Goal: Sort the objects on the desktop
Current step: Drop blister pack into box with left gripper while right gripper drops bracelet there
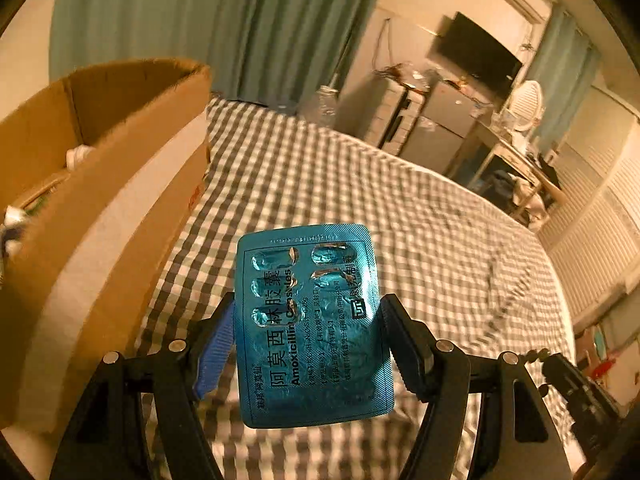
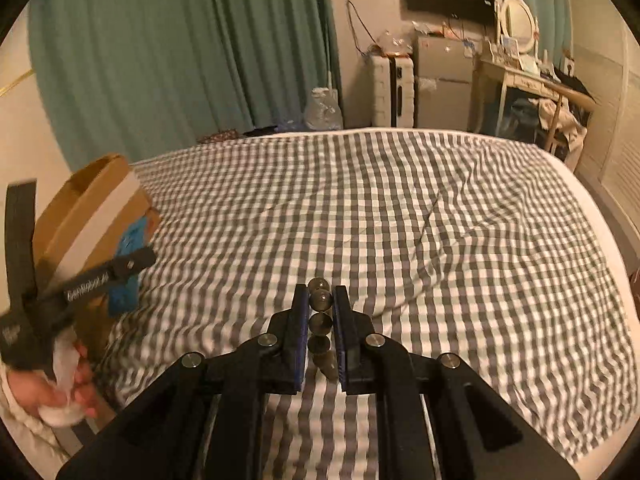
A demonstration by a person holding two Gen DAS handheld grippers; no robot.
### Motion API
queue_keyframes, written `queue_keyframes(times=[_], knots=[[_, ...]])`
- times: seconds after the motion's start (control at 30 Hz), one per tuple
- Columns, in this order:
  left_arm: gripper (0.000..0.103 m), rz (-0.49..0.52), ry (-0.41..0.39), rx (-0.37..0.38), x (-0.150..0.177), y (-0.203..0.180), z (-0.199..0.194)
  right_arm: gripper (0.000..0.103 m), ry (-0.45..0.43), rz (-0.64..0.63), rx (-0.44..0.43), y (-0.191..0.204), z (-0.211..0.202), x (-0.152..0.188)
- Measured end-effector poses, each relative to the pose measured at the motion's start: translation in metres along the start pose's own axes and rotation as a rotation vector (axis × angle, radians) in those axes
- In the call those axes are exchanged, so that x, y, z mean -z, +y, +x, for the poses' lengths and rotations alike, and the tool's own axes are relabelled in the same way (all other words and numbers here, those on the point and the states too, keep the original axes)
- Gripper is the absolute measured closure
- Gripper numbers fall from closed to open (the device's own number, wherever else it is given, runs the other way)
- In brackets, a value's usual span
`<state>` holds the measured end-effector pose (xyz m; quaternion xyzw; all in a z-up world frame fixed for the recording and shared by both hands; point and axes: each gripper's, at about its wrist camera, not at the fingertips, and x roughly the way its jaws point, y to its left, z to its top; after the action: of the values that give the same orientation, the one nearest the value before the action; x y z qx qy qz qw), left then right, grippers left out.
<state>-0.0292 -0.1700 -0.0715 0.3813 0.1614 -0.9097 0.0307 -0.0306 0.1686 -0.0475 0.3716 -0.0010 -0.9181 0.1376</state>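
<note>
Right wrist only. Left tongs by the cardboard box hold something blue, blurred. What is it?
Observer: A blister pack, labelled Amoxicillin Capsules, clamped between the left tongs.
Operator: Full?
Observer: No, several pockets are burst open.
Operator: Right tongs hold a bead string here. Box contents?
Observer: The cardboard box is open-topped; a white rounded item shows inside, the rest is hidden.

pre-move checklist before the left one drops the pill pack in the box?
1. Left hand-held gripper clamps blister pack: ok.
2. Pack over cardboard box opening: not ok, it sits right of the box wall.
3. Box top open: ok.
4. Free room inside box: cannot tell.
5. Right hand-held gripper clear of box: ok, over checkered sheet.
6. Right one holds string of beads: ok.
</note>
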Motion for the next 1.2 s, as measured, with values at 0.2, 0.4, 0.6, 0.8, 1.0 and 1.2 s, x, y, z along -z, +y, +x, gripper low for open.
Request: queue_keyframes(times=[0.2, 0.4, 0.6, 0.8, 1.0, 1.2], knots=[[0.031, 0.009, -0.030, 0.000, -0.022, -0.012, -0.049, 0.092, -0.088, -0.063, -0.029, 0.035, -0.042, -0.013], [0.031, -0.029, -0.114, -0.084, -0.053, 0.019, -0.101, 0.092, -0.155, -0.152, -0.112, 0.103, -0.072, -0.046], [0.031, 0.010, -0.151, -0.124, -0.090, 0.068, -0.129, 0.092, -0.219, -0.200, -0.248, 0.189, -0.076, -0.089], [0.031, 0.023, -0.150, -0.238, -0.119, 0.132, -0.124, 0.092, -0.181, -0.251, -0.359, 0.267, -0.038, -0.123], [0.030, 0.010, -0.096, -0.308, -0.114, 0.181, -0.091, 0.092, -0.069, -0.270, -0.374, 0.322, 0.017, -0.125], [0.010, 0.131, -0.015, -0.356, -0.093, 0.187, -0.066, 0.029, -0.096, -0.164, -0.257, 0.304, 0.015, -0.115]])
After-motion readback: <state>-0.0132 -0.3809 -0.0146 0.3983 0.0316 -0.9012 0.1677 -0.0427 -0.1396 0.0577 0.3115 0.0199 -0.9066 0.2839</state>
